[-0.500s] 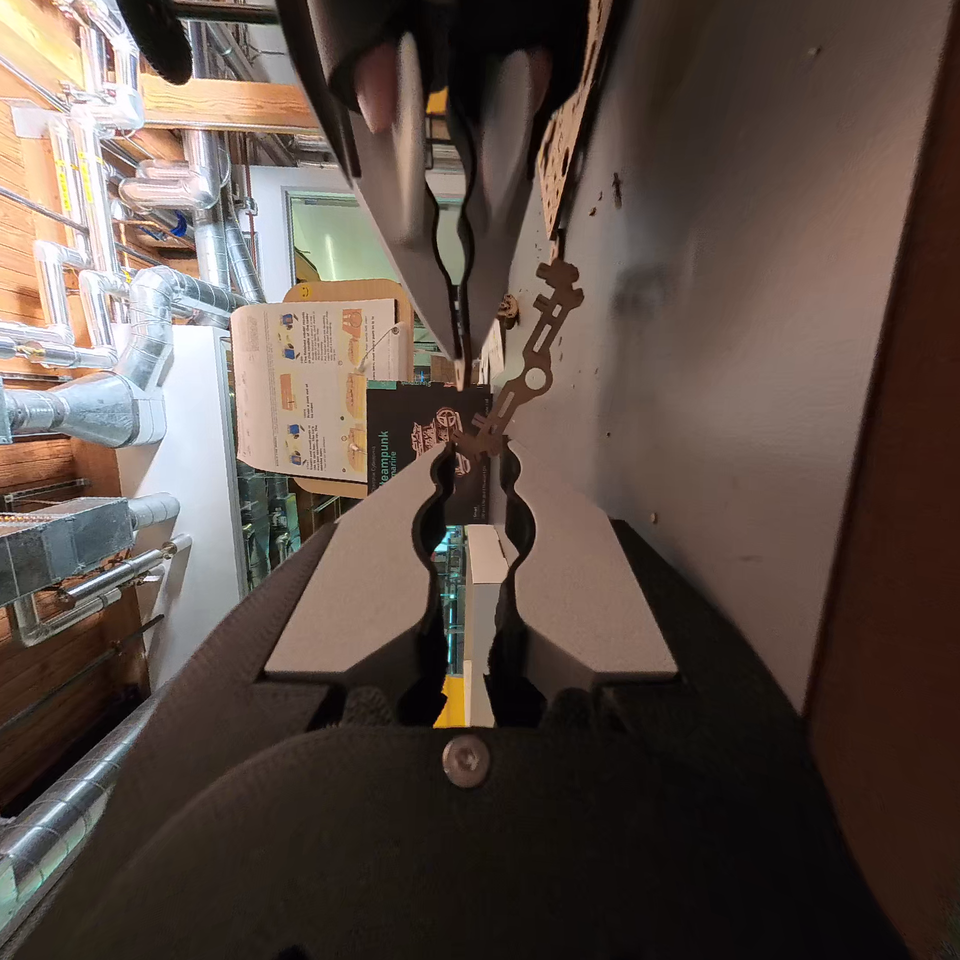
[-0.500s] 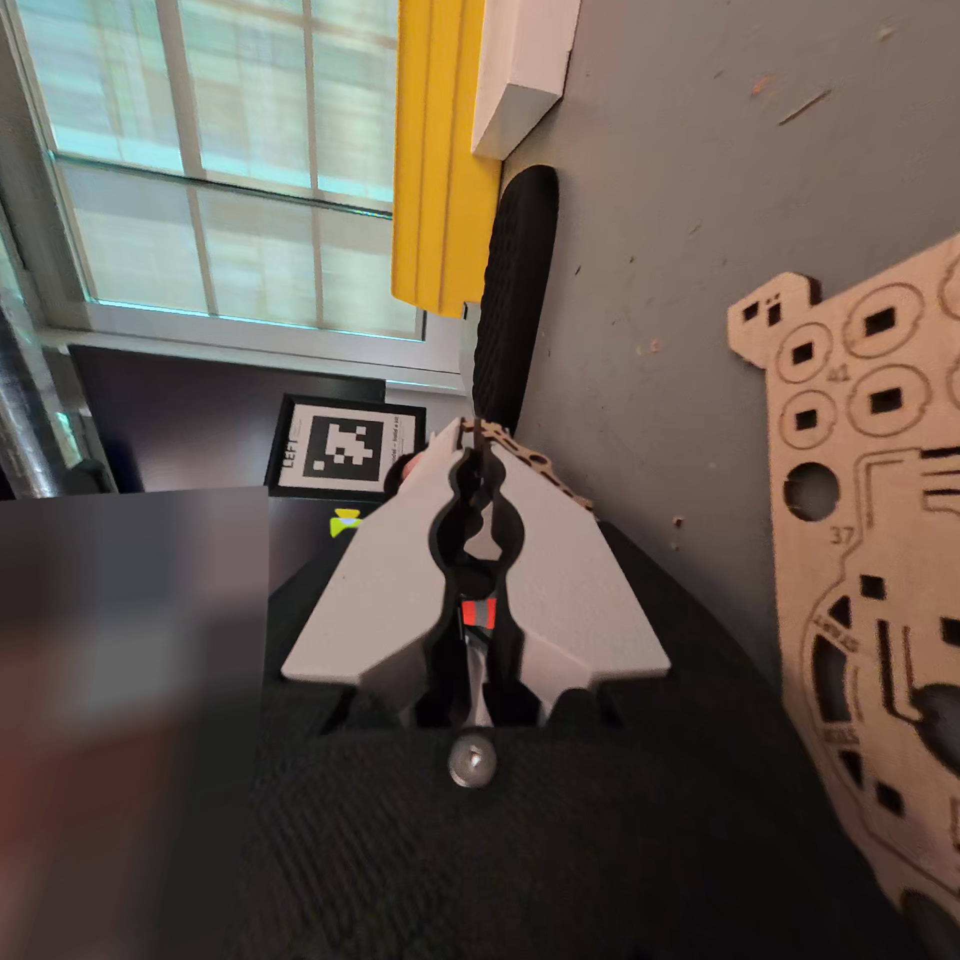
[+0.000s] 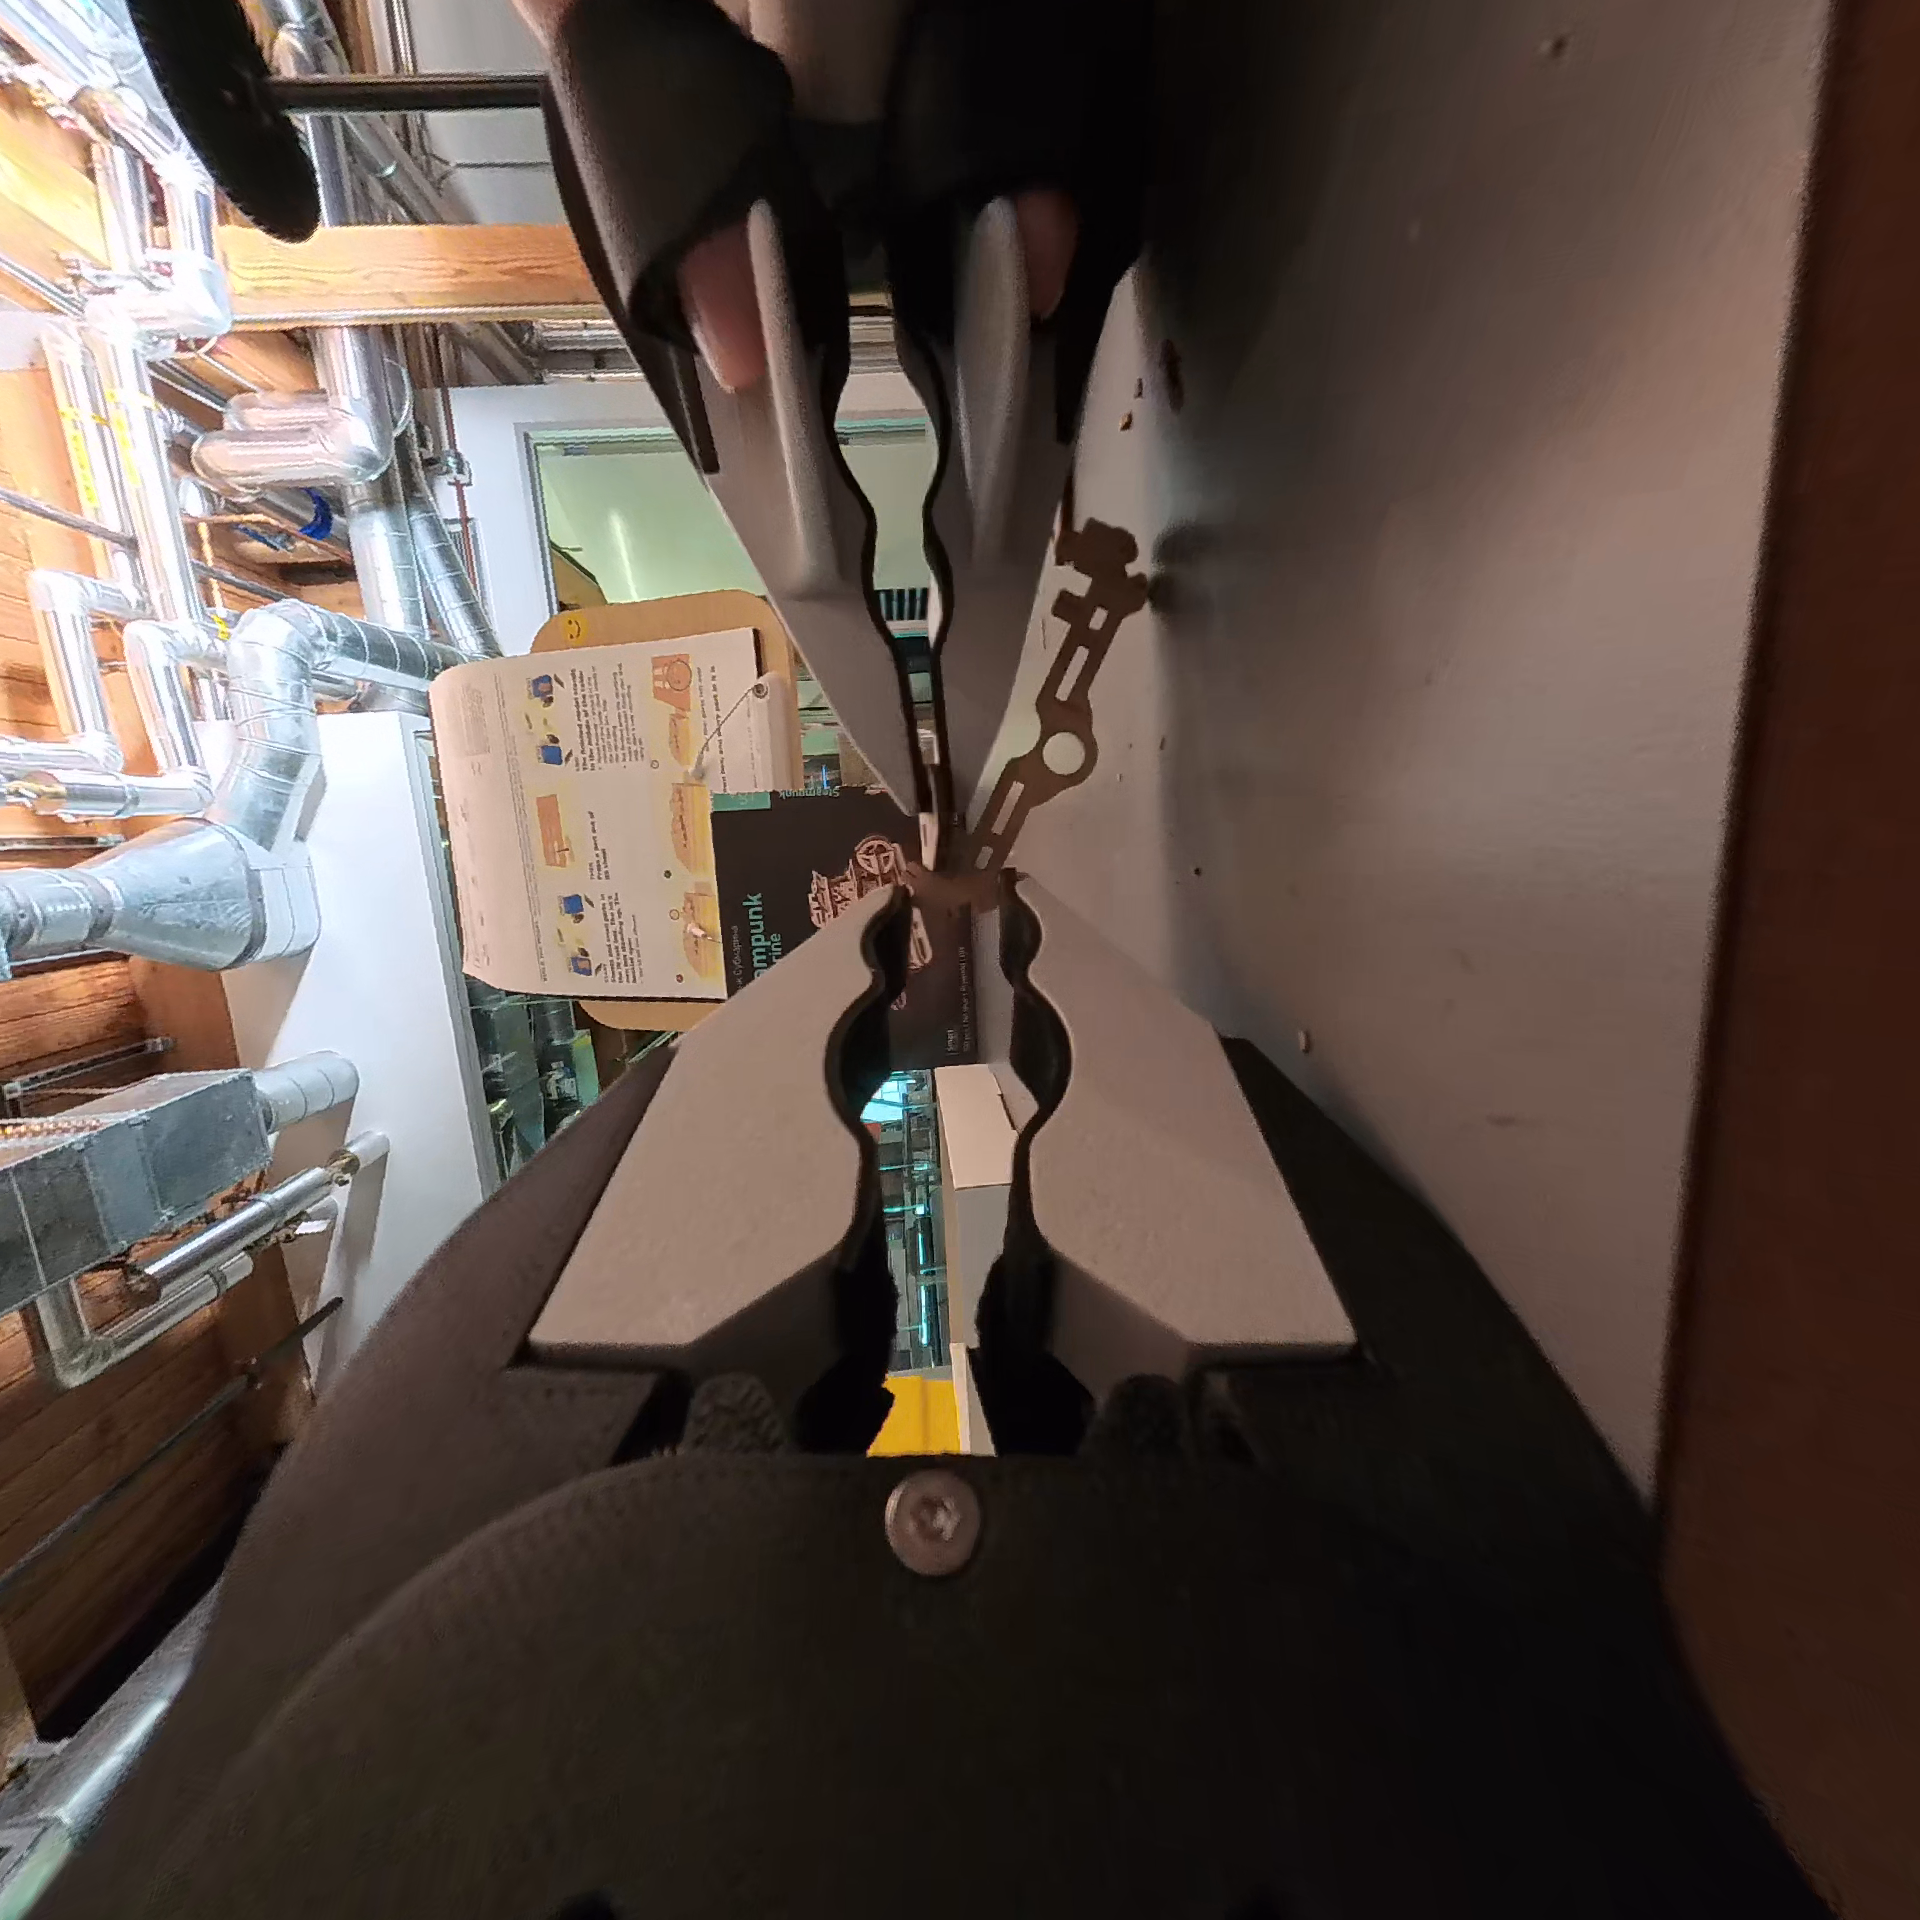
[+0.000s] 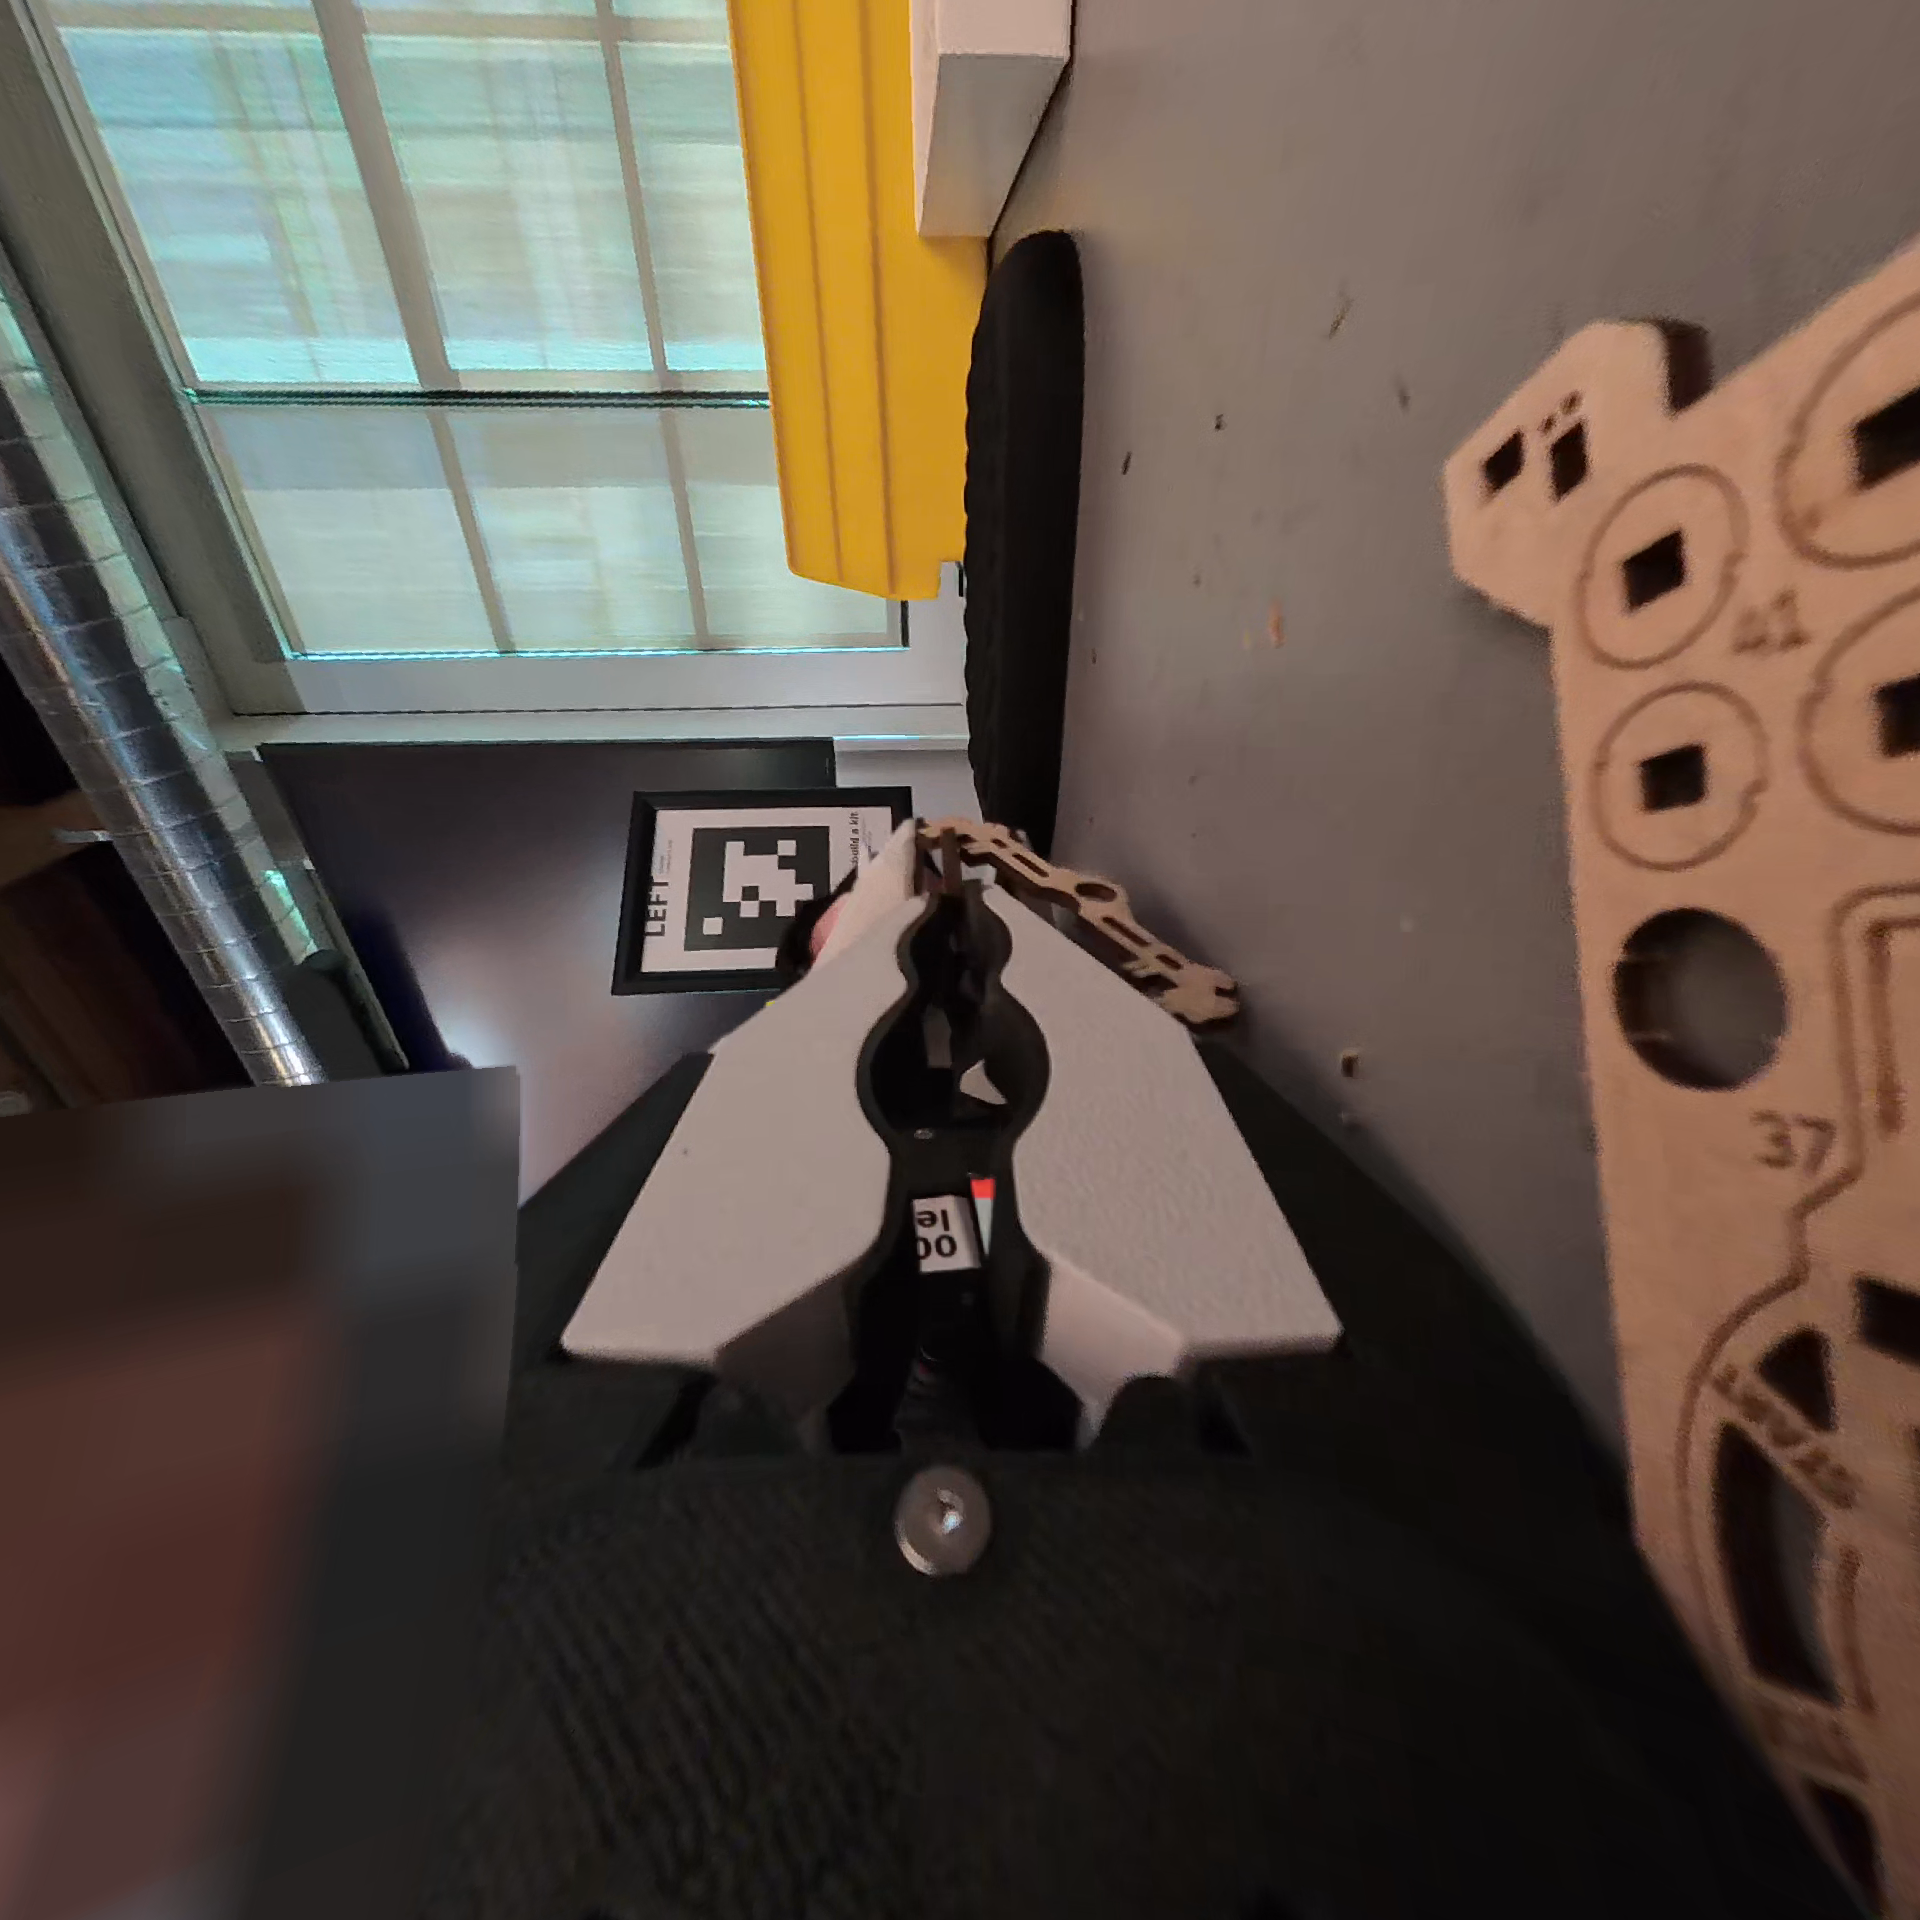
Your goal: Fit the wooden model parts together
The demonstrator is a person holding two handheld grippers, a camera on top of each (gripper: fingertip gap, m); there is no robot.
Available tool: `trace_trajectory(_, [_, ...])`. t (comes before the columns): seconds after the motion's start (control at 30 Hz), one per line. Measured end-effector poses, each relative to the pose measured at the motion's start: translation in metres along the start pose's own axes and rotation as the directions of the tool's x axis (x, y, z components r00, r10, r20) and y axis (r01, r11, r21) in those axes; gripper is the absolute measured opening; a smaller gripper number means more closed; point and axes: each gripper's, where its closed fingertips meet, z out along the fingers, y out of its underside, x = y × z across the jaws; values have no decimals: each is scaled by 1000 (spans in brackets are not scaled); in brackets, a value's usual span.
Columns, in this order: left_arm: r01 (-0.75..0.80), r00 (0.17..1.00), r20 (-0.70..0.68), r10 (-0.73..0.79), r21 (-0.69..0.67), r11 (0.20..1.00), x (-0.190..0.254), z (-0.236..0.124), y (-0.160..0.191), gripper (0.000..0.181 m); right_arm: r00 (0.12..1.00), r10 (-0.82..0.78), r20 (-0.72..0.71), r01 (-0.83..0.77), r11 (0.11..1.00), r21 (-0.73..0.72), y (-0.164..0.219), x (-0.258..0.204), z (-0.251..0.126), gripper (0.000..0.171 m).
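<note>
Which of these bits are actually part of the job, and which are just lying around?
Part of the job:
- wooden strip, its end pinched at the left gripper
- right gripper, tips shut on a small wooden piece
- cut-out wooden sheet
- instruction leaflet

Lying about:
- yellow block
- white box
- ducts
- window

The two hand-held grippers meet tip to tip, leaving no gap; beside them, a cut-out wooden sheet [image 4: 1704, 1039] covers the grey counter [image 4: 1299, 499].

Grey wavy-edged claw [image 3: 951, 883] fingers, black screw-fastened mount.
</note>
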Motion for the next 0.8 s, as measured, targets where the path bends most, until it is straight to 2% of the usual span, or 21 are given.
trace_trajectory(0.33, [-88,995,-41,89,20,996,4,-3,-1,15,999,25,-24,-27,998,-57,2,2,1,1])
trace_trajectory(0.8, [-104,993,-47,107,53,993,6,-6,-2,15,999,22,-25,-23,998,-55,4,3,-2,1])
